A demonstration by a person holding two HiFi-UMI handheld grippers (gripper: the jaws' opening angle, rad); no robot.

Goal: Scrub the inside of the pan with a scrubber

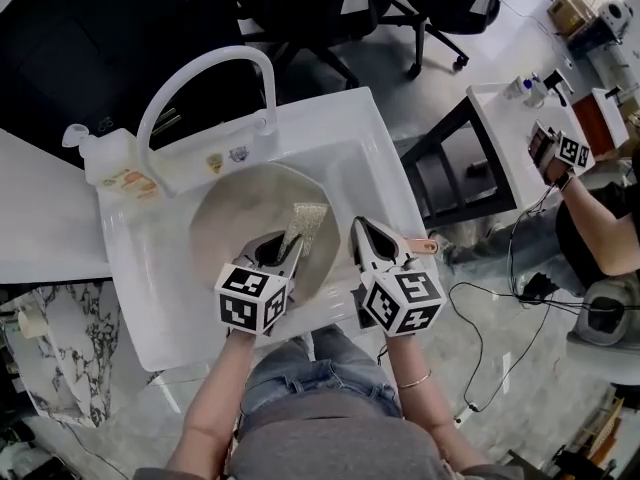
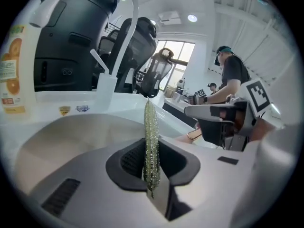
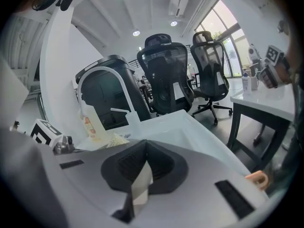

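A round grey pan (image 1: 235, 218) lies in the white sink (image 1: 350, 138). Its handle, with a copper-coloured tip (image 1: 426, 246), points right. My left gripper (image 1: 285, 240) is shut on a thin, glittery green-yellow scrubber (image 1: 306, 224) held over the pan's inside. In the left gripper view the scrubber (image 2: 151, 137) stands edge-on between the jaws (image 2: 151, 172), above the pan's grey wall (image 2: 71, 137). My right gripper (image 1: 363, 231) is shut on the pan's handle. A flat strip shows between its jaws (image 3: 141, 172), and the handle tip (image 3: 257, 178) shows at the lower right.
A white arched faucet (image 1: 215, 68) rises at the sink's back. A soap bottle (image 1: 115, 163) stands at its back left corner. Office chairs (image 1: 330, 8) are behind. To the right is a white table (image 1: 510, 133), where another person (image 1: 600, 218) holds a gripper.
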